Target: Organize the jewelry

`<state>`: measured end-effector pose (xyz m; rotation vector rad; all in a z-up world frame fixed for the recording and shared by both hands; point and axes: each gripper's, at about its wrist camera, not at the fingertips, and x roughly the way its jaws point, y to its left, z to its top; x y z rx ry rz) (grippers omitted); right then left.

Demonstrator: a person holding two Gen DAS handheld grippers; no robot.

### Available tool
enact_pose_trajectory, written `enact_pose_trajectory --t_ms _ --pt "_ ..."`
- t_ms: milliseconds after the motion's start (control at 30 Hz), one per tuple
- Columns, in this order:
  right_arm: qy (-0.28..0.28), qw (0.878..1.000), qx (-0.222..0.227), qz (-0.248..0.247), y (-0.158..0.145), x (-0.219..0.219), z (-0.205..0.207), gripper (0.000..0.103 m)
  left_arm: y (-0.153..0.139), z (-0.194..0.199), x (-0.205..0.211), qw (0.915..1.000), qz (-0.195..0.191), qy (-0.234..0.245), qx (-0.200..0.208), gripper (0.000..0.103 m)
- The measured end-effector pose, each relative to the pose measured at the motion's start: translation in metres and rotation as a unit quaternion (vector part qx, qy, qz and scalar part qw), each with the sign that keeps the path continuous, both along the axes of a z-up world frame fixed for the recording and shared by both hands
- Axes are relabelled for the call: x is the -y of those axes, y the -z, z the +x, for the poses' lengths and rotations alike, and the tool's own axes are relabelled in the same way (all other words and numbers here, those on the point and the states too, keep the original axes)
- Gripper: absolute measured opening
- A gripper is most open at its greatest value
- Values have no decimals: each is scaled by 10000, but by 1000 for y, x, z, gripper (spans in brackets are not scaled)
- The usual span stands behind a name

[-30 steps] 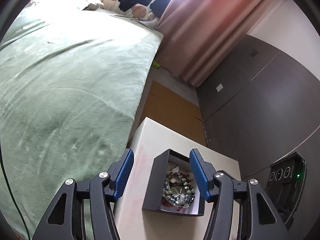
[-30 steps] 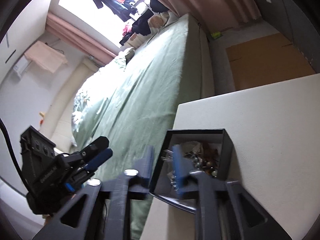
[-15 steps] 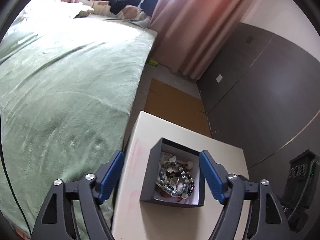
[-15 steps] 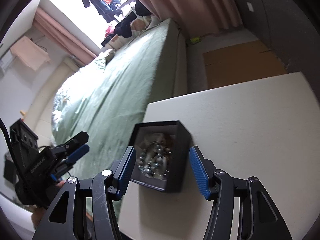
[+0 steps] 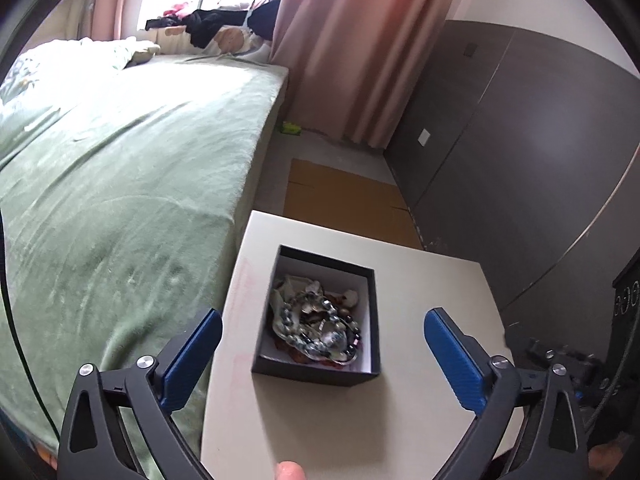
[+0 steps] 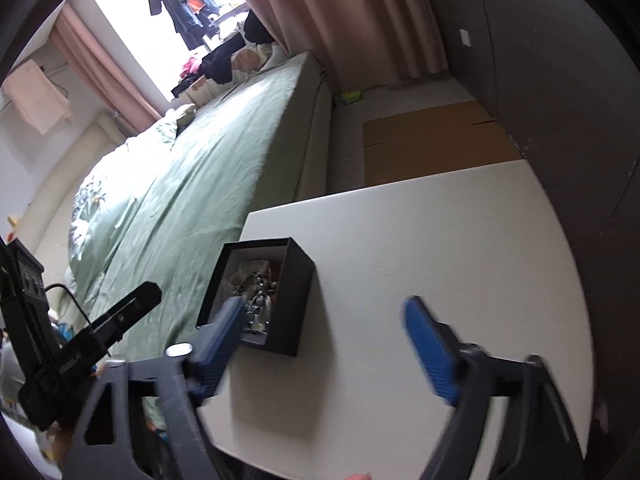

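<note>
Black cardboard forms the open jewelry box (image 5: 316,374), which sits on the white surface (image 5: 420,416) near the edge beside the green bed (image 5: 120,184), with a tangle of beaded bracelets (image 5: 316,328) inside. The left tool (image 5: 322,352) spreads its blue pads wider, the box between them but untouched. The right tool (image 6: 324,328) is also opening, gripping nothing, its left pad overlapping the box in view.

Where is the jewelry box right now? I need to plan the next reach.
The jewelry box sits open on the white table, near its edge beside the green bed, ahead of the left gripper and clear of its opening jaws.
</note>
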<state>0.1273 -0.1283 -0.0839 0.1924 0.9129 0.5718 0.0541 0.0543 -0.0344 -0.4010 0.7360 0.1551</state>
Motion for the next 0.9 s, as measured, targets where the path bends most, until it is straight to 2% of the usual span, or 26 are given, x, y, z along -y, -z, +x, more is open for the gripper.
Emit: enact_pose_trajectory --t_ms 267,500,900 --pt "245 9996 94 -47 -9 31 -12 100 -6 -11 27 9997 210 109 112 102" --pt "316 9987 152 -367 -12 52 -21 100 -13 -23 46 9986 454 189 181 102" --pt "461 9981 174 -364 -20 81 -26 100 -17 -28 62 9974 634 197 283 102"
